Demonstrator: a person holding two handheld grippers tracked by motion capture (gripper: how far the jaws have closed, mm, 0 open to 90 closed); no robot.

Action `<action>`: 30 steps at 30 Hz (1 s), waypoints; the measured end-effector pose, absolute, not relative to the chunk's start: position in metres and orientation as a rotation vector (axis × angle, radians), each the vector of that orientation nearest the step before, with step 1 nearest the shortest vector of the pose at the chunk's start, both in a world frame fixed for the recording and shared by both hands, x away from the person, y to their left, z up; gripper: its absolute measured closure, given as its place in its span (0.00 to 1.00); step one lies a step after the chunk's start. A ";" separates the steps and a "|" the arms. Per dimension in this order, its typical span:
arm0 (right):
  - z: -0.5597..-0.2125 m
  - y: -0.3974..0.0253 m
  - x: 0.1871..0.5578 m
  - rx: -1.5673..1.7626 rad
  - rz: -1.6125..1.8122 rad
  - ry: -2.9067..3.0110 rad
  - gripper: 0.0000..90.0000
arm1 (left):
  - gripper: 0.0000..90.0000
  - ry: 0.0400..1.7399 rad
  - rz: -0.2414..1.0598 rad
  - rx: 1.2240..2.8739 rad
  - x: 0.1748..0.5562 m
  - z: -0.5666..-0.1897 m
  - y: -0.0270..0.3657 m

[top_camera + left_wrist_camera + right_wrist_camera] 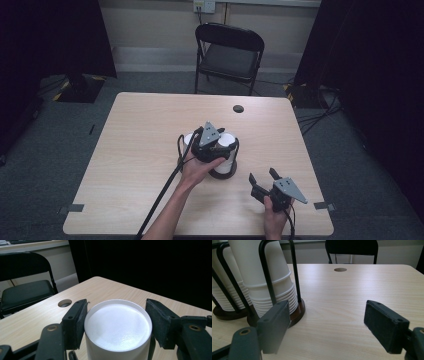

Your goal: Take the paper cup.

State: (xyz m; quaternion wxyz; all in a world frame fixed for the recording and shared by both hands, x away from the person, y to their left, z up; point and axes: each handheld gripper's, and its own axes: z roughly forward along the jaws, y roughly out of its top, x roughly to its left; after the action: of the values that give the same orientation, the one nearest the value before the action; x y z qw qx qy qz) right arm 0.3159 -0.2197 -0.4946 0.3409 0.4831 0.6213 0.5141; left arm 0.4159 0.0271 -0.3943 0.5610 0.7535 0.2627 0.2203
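Cups stand upside down in two stacks inside a black wire holder near the middle of the surface point(135, 130) in the high view, and the left gripper point(212, 145) sits directly on top of the right-hand cup stack point(227, 142), with the left hand point(197, 170) reaching in from 7 o'clock; the right gripper point(262, 182) rests well apart at 4 o'clock from the stacks, jaws spread and empty. In the left gripper view, the top cup point(118, 327) stands upright between the jaws, its long axis vertical, the left gripper point(116, 325) open: the left-hand pad point(75, 327) looks to touch the cup wall while the other stands just off it, so nothing is clamped yet. In the right gripper view, the holder point(268, 285) and its nested cups lie at 10 o'clock from the right gripper point(329, 327), whose jaws gape wide over bare wood. The left gripper is far the nearer; closing and lifting straight up looks like the coming move.
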 end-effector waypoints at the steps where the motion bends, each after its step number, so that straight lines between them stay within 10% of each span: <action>1: -0.495 -0.220 0.316 1.257 1.337 1.617 0.23 | 0.40 0.624 0.520 1.770 0.416 -0.394 0.027; 30: -0.495 -0.219 0.316 1.255 1.336 1.627 0.23 | 0.40 0.625 0.528 1.673 0.409 -0.375 0.040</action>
State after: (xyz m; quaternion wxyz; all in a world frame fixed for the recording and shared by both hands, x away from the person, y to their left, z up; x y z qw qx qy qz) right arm 0.3164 -0.2194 -0.4946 0.3384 0.4817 0.6247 0.5130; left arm 0.4091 0.0403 -0.3754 0.5968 0.7208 0.2693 0.2274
